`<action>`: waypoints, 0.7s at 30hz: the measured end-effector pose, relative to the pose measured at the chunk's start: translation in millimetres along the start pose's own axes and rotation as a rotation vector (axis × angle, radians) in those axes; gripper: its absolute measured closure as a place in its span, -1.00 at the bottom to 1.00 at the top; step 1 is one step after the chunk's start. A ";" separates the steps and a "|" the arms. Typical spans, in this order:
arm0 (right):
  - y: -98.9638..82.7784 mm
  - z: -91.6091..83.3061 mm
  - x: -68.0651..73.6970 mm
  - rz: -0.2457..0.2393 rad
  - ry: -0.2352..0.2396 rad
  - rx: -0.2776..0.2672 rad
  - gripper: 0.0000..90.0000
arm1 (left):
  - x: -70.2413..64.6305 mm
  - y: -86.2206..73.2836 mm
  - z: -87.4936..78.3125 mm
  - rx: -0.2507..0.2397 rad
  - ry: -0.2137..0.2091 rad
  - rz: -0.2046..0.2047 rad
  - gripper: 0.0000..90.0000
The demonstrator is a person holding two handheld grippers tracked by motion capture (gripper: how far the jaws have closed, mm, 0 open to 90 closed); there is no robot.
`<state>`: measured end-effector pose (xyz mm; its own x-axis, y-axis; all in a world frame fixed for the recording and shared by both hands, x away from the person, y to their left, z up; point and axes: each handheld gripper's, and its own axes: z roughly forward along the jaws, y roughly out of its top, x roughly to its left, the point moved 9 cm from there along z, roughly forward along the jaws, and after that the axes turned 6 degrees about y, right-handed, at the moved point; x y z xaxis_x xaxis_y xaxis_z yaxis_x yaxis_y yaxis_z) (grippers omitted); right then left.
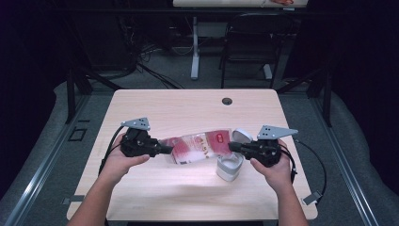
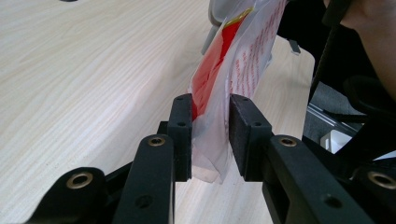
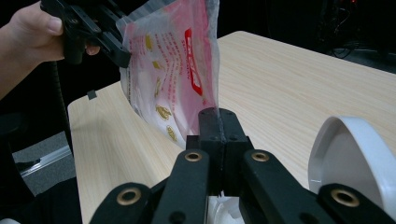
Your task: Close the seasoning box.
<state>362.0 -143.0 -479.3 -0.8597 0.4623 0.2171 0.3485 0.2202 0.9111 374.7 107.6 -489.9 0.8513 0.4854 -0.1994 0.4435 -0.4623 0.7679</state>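
Stretching one clear plastic pouch printed in red and pink (image 1: 200, 146) between them above the pale wooden surface (image 1: 188, 108), the left gripper (image 1: 162, 149) and right gripper (image 1: 231, 147) each clamp an end, seemingly keeping it taut over one white lidded container (image 1: 229, 167). Both grippers' fingers (image 2: 181, 128) grasp the film.

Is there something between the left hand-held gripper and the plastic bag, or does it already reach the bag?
Nothing visible stands between them. The left hand-held gripper already has the plastic bag between its jaws, with a small gap showing beside the film. The right hand-held gripper is shut on the bag's other end.
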 end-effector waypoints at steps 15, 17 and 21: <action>-2.5 7.0 -1.0 0.037 0.062 -0.010 0.95 | 10.3 -21.1 12.8 0.005 -0.018 -0.039 0.60; -2.2 8.0 -1.0 0.044 0.080 -0.018 0.92 | 10.4 -21.8 13.6 -0.002 -0.026 -0.045 0.60; -2.4 12.5 0.2 0.056 0.117 -0.022 0.85 | 10.6 -22.3 14.4 -0.003 -0.030 -0.046 0.60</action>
<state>365.7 -132.7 -485.9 -0.8773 0.3697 0.3059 0.3898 0.1772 0.9037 377.9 112.4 -517.8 0.8381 0.4836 -0.2526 0.4814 -0.4378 0.7593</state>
